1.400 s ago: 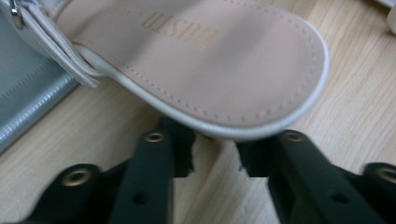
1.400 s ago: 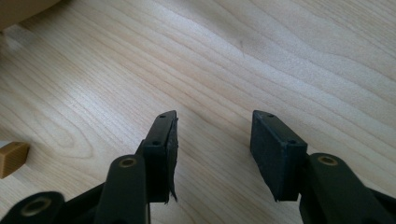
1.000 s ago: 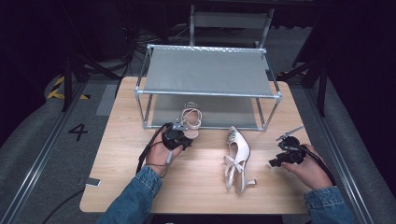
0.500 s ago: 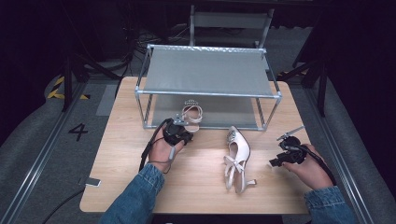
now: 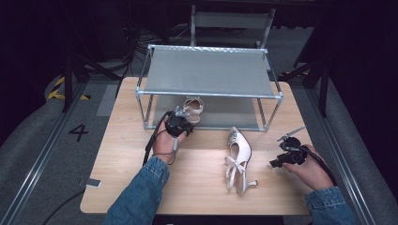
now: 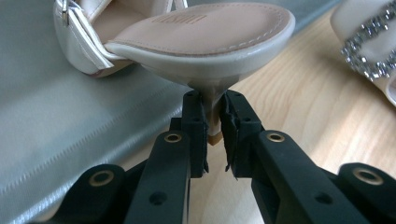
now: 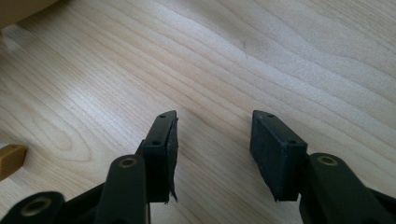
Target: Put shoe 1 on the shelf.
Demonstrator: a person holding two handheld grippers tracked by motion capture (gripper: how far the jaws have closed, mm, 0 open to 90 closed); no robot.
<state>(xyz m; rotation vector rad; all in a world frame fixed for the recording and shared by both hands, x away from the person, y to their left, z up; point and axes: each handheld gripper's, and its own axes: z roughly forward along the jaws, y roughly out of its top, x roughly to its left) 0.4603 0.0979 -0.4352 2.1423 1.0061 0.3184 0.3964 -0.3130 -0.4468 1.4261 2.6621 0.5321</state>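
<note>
A white strappy high-heeled shoe (image 5: pixel 193 108) hangs at the front edge of the rack's lower shelf (image 6: pixel 56 116). My left gripper (image 5: pixel 180 123) is shut on its thin heel (image 6: pixel 214 100), and its black pads (image 6: pixel 196 121) press the heel from both sides. In the left gripper view, the left gripper (image 6: pixel 214 116) holds the shoe (image 6: pixel 201 32) with the sole facing up. The matching shoe (image 5: pixel 238 157), with a jewelled buckle (image 6: pixel 369 51), lies on the wooden table (image 5: pixel 197 187) right of centre. My right gripper (image 5: pixel 277 161) rests open near the table's right edge, and the right gripper (image 7: pixel 215 135) has bare wood between its fingers.
A metal-framed rack (image 5: pixel 206 72) with two grey fabric shelves stands across the back of the table. A chair stands behind it. A phone-like object (image 5: pixel 93 183) lies at the table's front left corner. Dark floor and cables surround the table.
My left hand has carried the held shoe a little away from me, toward the rack's lower shelf. The right hand and the shoe on the table have stayed put.
</note>
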